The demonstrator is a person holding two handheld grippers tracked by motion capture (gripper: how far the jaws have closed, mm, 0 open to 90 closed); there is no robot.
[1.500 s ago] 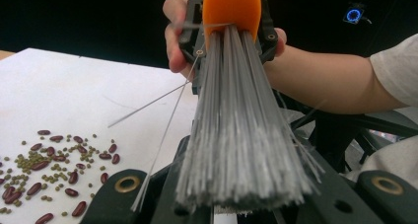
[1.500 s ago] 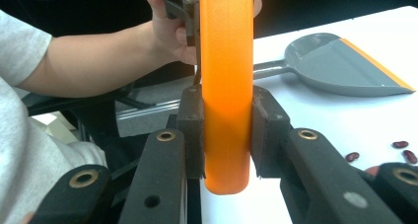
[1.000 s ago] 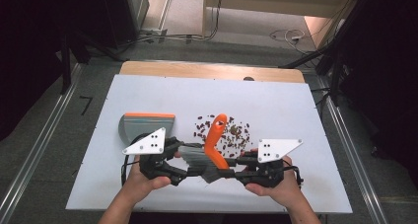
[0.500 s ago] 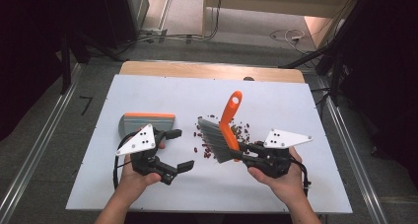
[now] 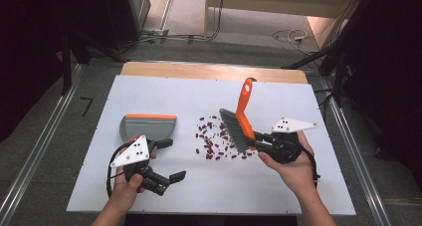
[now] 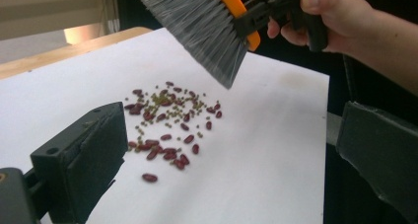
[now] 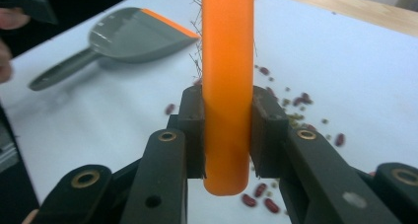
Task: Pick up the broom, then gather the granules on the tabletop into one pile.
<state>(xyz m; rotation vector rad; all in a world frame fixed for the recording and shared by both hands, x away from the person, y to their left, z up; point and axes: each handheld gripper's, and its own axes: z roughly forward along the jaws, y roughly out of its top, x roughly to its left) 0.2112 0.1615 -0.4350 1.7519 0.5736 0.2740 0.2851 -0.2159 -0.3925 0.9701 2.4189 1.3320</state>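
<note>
Orange-handled and grey-bristled, the brush (image 5: 241,120) hangs above the white table (image 5: 298,196), clamped at the handle's end by the right gripper (image 5: 259,139) — its two black jaws press on either side of the orange plastic, as the right gripper view shows plainly. The bristles tilt down over a scatter of dark red beans (image 5: 214,142) and smaller greenish ones lying near the middle of the table, not touching them. To the left, well apart from the beans, the grey dustpan (image 5: 148,127) with its orange front edge lies flat on the table. Just beside its handle hovers the left gripper (image 5: 170,159) — jaws spread wide after just opening, nothing between them, the beans visible through the gap in the left gripper view.
</note>
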